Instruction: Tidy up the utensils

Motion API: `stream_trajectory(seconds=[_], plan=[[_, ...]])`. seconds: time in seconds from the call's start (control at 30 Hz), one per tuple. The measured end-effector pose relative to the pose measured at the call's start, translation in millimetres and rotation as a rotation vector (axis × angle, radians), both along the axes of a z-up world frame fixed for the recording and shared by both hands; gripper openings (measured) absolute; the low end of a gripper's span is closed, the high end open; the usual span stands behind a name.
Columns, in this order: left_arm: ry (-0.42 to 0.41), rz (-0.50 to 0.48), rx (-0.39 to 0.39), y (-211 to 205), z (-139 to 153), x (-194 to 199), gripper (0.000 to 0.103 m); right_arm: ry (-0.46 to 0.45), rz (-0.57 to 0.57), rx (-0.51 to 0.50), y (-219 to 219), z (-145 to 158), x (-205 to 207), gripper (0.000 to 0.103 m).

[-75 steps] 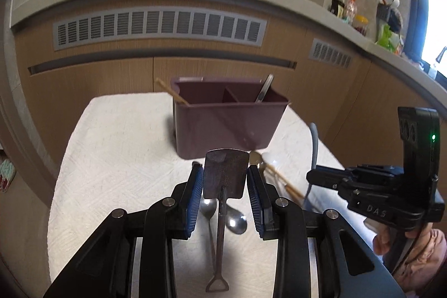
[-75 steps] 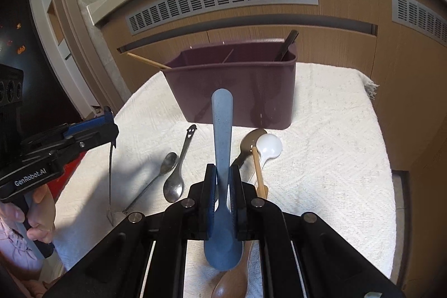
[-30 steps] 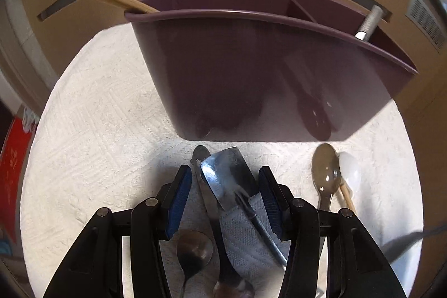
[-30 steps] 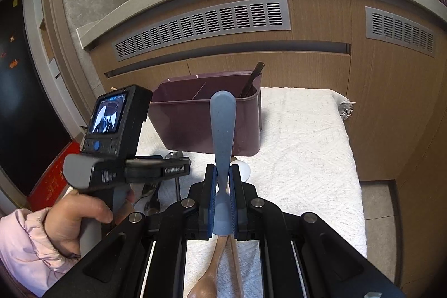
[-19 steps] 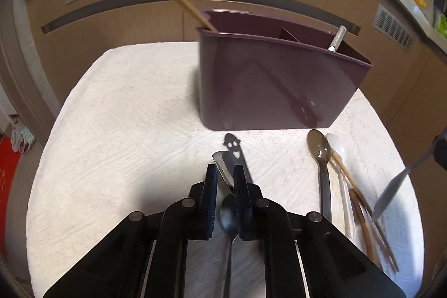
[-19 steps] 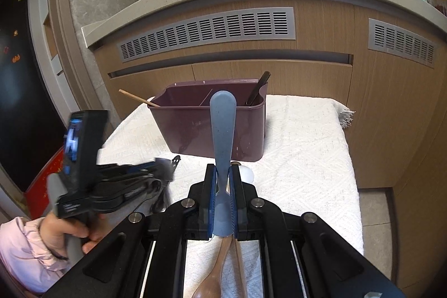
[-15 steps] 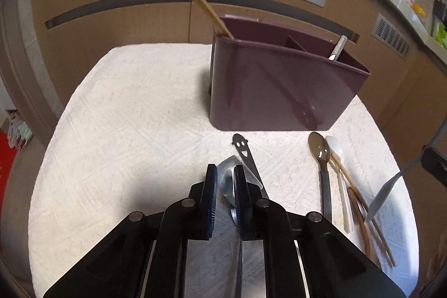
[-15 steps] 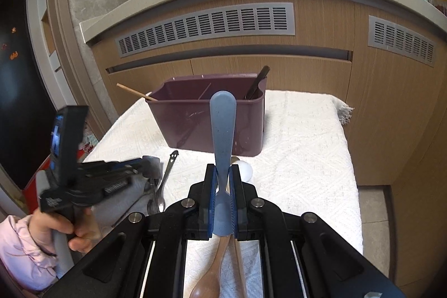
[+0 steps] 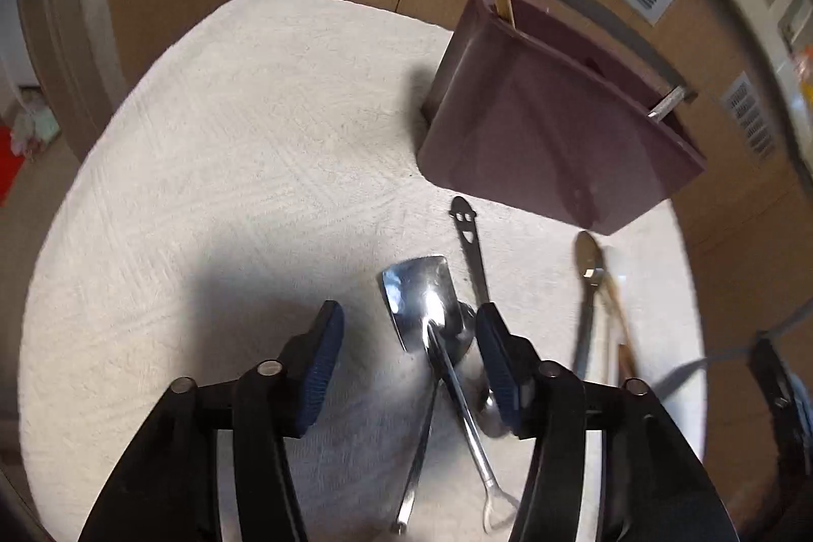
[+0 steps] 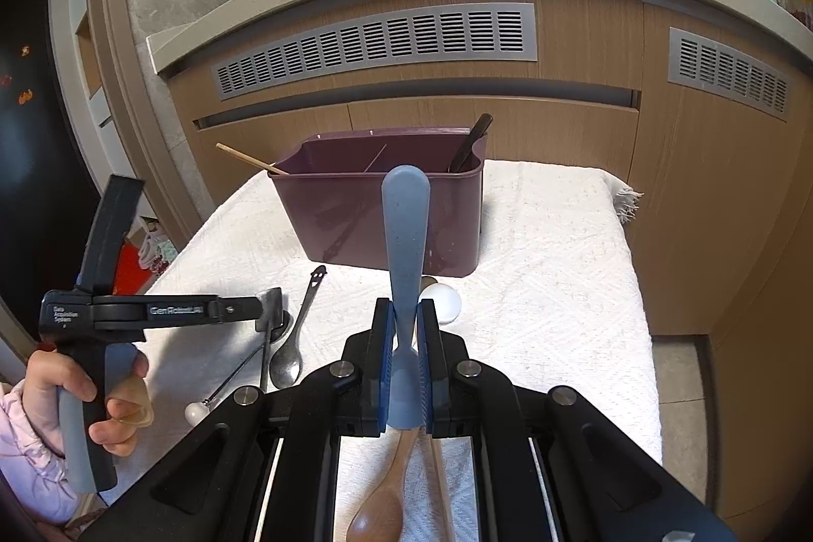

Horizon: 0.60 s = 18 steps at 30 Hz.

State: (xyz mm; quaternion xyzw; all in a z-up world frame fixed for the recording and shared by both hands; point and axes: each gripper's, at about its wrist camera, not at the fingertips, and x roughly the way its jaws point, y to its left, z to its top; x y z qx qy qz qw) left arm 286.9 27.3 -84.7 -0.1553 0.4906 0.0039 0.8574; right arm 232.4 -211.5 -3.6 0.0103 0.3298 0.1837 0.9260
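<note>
Left gripper (image 9: 409, 354) now spread wide, closed half a second ago; shovel-headed spoon (image 9: 420, 295) lying loose between the pads, across a steel spoon (image 10: 285, 359) and beside the smiley-handled spoon (image 9: 468, 237) at 1 o'clock of it. Apparently let go on the white cloth (image 9: 228, 146), so still to be regrasped. Right gripper (image 10: 405, 328) clamped as before on the blue spoon (image 10: 405, 227), handle pointing to 12 o'clock toward the purple caddy (image 10: 386, 212), well short of it. Wooden spoon (image 10: 378, 511) at 6 o'clock.
</note>
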Motion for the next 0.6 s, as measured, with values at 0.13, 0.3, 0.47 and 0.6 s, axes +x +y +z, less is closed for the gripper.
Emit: stream_trajectory(seconds=[0.13,0.3,0.47,0.6], plan=[[0.003,0.045,0.034,-16.0,-5.0,14.1,0.057,-0.005,-0.004,0.001,1.1,-2.2,-2.4,0.008],[-0.066,-0.005,0.15,-36.7,-7.9,14.7,0.035,-0.026,-0.013,-0.007,-0.1,-1.5,-5.5,0.008],[-0.165,-0.094,0.133,-37.5,-2.3,-10.6,0.034,-0.029,-0.013,0.02,-5.0,0.0,-4.4,0.008],[-0.279,-0.128,0.15,-29.1,17.4,-37.6,0.034,-0.024,-0.001,0.031,-6.1,1.1,-4.2,0.008]])
